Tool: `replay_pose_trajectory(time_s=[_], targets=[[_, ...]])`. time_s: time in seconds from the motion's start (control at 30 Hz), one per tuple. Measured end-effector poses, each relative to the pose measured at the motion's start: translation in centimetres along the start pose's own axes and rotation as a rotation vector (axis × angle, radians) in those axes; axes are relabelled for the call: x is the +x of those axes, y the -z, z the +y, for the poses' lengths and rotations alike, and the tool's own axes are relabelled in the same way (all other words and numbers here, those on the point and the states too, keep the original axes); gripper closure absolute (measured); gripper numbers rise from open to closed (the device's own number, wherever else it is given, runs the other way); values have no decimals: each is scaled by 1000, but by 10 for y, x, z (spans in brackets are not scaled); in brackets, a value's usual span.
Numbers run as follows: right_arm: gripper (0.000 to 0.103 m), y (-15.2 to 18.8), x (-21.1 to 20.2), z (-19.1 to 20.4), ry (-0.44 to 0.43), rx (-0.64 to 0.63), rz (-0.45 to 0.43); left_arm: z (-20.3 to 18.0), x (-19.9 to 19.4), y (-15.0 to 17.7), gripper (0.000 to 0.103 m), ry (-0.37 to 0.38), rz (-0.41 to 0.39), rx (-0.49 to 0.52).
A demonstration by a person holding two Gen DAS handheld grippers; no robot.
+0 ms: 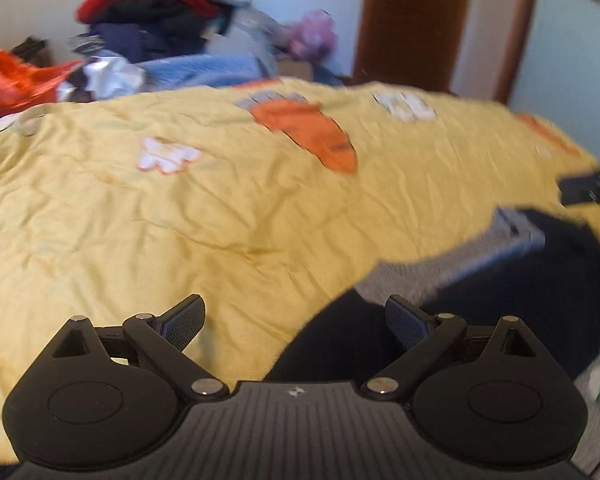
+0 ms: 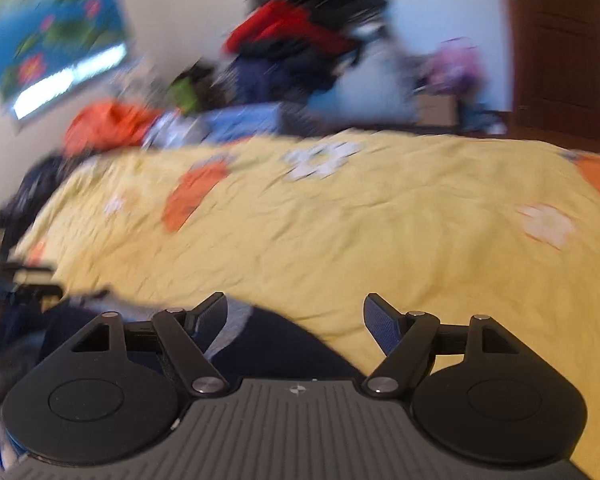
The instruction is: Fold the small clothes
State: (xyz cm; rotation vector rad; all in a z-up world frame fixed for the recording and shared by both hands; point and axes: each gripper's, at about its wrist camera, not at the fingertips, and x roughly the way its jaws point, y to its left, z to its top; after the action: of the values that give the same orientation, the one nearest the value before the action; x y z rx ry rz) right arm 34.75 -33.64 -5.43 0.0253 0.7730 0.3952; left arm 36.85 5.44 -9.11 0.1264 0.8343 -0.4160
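Observation:
A small dark navy garment with a grey band (image 1: 500,280) lies on the yellow bedspread (image 1: 180,220) at the lower right of the left wrist view. My left gripper (image 1: 296,320) hangs open over its left edge, nothing between its fingers. In the right wrist view the same dark garment (image 2: 284,344) lies at the lower left, under and behind my right gripper (image 2: 296,320), which is open and holds nothing. The other gripper (image 1: 592,190) shows as a dark blurred shape at the right edge of the left wrist view. Both views are blurred.
A pile of clothes, red, black and blue (image 1: 148,12), rises behind the far edge of the bed, with an orange item (image 1: 16,76) to its left. A brown door (image 1: 416,20) stands at the back right. A blue picture (image 2: 56,36) hangs on the wall.

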Motion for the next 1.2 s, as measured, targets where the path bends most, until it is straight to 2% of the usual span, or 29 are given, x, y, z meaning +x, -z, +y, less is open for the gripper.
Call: replay_pose_trajectory(time_s=[0.07,0.1,0.13,0.2,0.23,0.27,0.3,0.33,0.47,0.6,0.67,0.7,0.73,0.77,0.8,0.83,0.9,0.93,0.97,1.03,1.1,1.17,1.2], targets=[[30,-9,24,15,17,-119,59,-5,15,5,13,30,63,50],[32,-12,35,19,5,-143,88,-13,13,9,14,16,37,91],[35,-12,46,24,-21,-153,126,-17,13,12,20,30,29,112],[37,-9,63,37,-52,-195,184,-21,9,10,34,63,12,131],[40,-8,65,42,-41,-231,164,-21,9,9,45,72,5,142],[49,-8,65,45,-49,-224,159,-21,8,7,66,75,1,150],[59,-9,65,43,-70,-203,154,-19,9,2,78,83,2,148],[91,-11,66,43,-84,-177,160,-18,10,-2,92,87,8,139],[90,-11,58,40,-100,-120,147,-32,13,-11,97,41,2,194],[91,-18,42,28,-66,-38,12,-31,7,-29,98,-22,-63,210],[91,-18,37,16,-69,36,-56,-24,6,-45,99,-50,-115,168],[91,-16,42,14,-58,48,-61,-20,13,-49,100,-70,-104,148],[91,-13,51,14,-30,42,-38,-20,28,-49,102,-132,-61,155],[91,-7,65,15,-8,35,2,-24,42,-44,102,-193,-22,197],[92,-2,69,17,6,17,-13,-27,51,-37,103,-236,-1,232],[91,0,71,20,22,10,-19,-30,49,-32,100,-266,-36,246],[72,-4,67,19,17,74,-13,-24,39,-32,100,-301,-27,193],[47,-5,61,19,18,102,-12,-17,26,-32,99,-313,-43,163],[33,-5,49,20,35,118,-48,-8,5,-29,99,-324,-88,129],[33,1,12,25,40,130,-153,15,-44,-18,95,-347,-189,54],[30,13,-22,31,-18,172,-210,47,-96,0,74,-382,-264,-72],[22,34,-45,41,-90,215,-223,79,-141,29,15,-426,-337,-207],[22,46,-52,50,-117,238,-216,93,-158,46,10,-462,-378,-277]])
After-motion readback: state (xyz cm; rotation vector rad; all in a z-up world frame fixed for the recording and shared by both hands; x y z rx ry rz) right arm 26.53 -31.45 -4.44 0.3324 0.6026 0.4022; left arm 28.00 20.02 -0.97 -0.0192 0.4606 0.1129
